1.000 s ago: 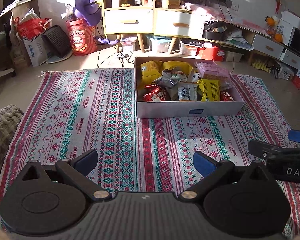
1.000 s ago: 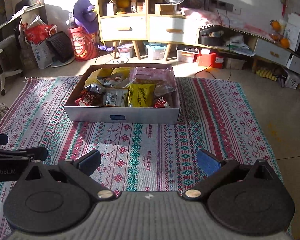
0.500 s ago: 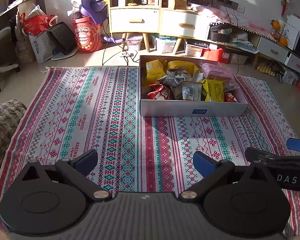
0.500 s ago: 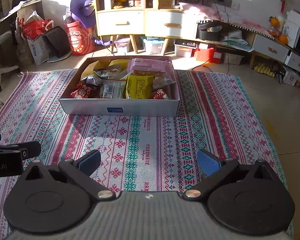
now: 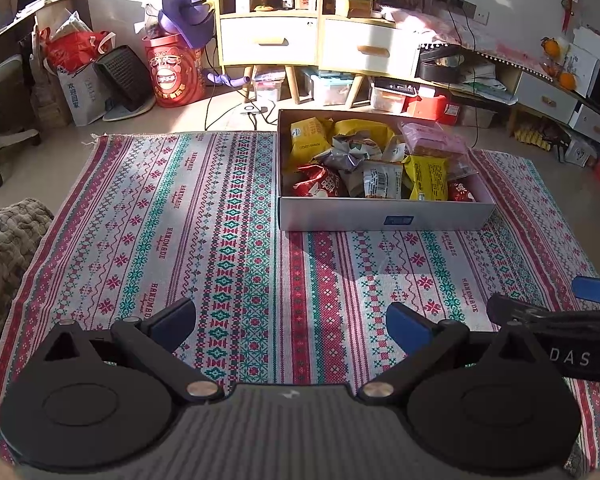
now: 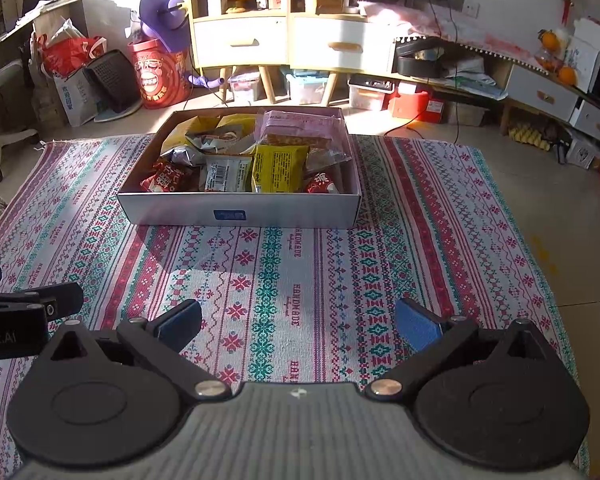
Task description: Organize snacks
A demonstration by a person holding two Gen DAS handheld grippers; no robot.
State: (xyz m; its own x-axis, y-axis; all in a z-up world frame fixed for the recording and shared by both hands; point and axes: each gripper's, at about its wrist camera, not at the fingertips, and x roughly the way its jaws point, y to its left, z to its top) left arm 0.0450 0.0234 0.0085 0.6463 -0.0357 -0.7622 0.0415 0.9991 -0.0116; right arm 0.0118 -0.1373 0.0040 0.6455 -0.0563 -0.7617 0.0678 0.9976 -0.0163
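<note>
Both the left gripper (image 5: 290,322) and the right gripper (image 6: 298,320), jaws wide open and empty, have drawn slightly back from the snack box (image 6: 238,210), so sorting seems finished or not begun.

Rug (image 6: 284,280) striped white with red, pink and teal cross-stitch bands, filling mid-frame. Box (image 6: 180,210) grey-white with small blue label, frame centre. Inside: yellow packet (image 6: 278,168), red packets (image 6: 164,178), silver wrapper (image 6: 184,156), pink bag (image 6: 300,126). Red bucket (image 6: 156,74) and purple toy (image 6: 162,16) upper left. Gripper pads (image 6: 416,330) blue, arms black.
</note>
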